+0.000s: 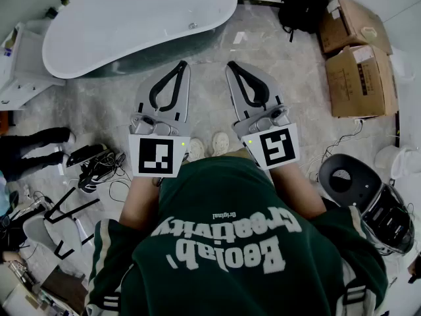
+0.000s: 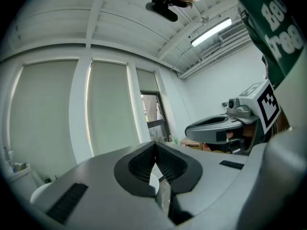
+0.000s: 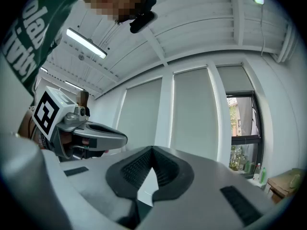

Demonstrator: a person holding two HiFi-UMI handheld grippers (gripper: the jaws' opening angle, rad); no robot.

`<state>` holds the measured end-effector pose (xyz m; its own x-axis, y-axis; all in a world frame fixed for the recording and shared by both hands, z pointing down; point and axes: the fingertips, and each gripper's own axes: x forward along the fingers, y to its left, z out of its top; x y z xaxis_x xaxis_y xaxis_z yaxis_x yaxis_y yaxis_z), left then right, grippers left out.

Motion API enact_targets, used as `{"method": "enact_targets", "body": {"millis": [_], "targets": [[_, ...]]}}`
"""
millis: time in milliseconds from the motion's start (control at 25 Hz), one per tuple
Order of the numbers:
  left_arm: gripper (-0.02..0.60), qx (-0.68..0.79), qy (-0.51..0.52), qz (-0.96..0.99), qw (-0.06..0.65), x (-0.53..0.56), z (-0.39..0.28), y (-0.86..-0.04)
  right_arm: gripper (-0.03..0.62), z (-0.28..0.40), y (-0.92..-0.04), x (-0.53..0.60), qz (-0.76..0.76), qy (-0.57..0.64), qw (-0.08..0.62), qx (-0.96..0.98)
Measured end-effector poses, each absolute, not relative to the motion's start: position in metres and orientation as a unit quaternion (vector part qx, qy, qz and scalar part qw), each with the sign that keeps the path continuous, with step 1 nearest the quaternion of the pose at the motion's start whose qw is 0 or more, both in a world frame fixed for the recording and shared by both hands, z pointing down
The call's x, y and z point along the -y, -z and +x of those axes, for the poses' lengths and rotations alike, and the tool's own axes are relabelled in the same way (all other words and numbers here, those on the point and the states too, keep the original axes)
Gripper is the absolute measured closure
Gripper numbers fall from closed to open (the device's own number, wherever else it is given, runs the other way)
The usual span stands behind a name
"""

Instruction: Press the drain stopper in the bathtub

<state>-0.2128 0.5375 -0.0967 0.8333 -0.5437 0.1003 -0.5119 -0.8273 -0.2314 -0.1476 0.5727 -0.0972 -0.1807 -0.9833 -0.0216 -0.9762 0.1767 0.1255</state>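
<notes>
The white oval bathtub (image 1: 85,41) lies at the top left of the head view. A small round metal fitting (image 1: 193,26), probably the drain stopper, shows near its right end. I hold both grippers side by side over the marble floor, short of the tub and pointing towards it. The left gripper (image 1: 183,64) and right gripper (image 1: 230,64) are both shut with nothing between the jaws. Both gripper views tilt up at windows and ceiling, so the tub is hidden there. The left gripper's (image 2: 154,146) and right gripper's (image 3: 152,150) tips meet.
Two cardboard boxes (image 1: 360,79) and a black backpack (image 1: 302,8) sit at the right. A black round device (image 1: 345,178) stands at the lower right. Cables and black gear (image 1: 92,170) lie at the left, beside a person's legs (image 1: 36,147). A white cabinet (image 1: 20,68) adjoins the tub.
</notes>
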Motion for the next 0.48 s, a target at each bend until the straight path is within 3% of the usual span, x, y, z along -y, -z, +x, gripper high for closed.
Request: {"method": "enact_targets", "body": {"millis": [480], "targets": [[0.574,-0.282,0.088,-0.949,0.107,-0.552,-0.201,0.096,0.585,-0.136,0.097,-0.583,0.631,0.058,0.019,0.773]]}}
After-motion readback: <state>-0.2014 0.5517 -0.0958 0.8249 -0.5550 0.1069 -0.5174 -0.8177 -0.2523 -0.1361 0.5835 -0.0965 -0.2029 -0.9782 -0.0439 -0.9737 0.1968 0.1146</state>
